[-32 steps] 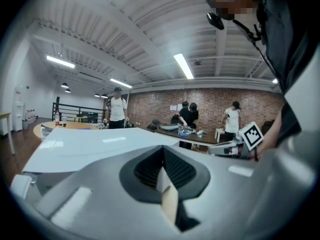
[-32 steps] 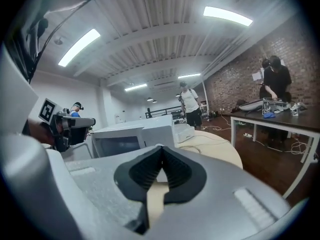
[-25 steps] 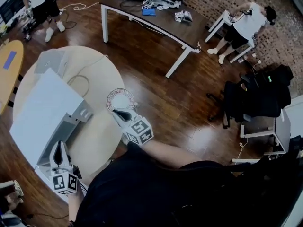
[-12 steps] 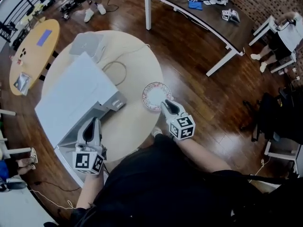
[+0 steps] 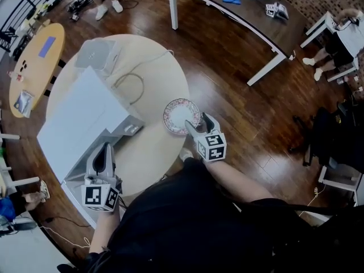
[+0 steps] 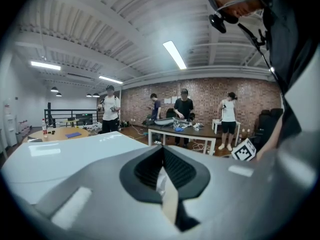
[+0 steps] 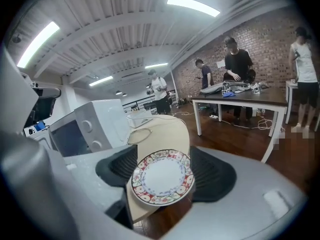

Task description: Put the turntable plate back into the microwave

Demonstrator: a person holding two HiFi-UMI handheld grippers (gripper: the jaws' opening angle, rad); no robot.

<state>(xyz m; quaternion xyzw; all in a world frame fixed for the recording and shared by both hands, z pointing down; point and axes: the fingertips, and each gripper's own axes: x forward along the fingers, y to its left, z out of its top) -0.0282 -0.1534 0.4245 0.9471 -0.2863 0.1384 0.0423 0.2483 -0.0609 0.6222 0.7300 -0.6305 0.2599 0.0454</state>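
The plate (image 7: 162, 178) is framed between the jaws of the right gripper (image 5: 197, 126), which have just been opening and are spread wide — the pads are not pressed on it. It is laid flat near the edge of the round table (image 5: 153, 78), just beside the white microwave (image 5: 79, 118). Its centre is left white, and its rim is banded in red with a flowered pattern. The left gripper (image 5: 103, 149) is held at the microwave — its jaws are drawn together.

Right gripper (image 5: 198, 122) hides part of the plate (image 5: 177, 115) rim (head view).
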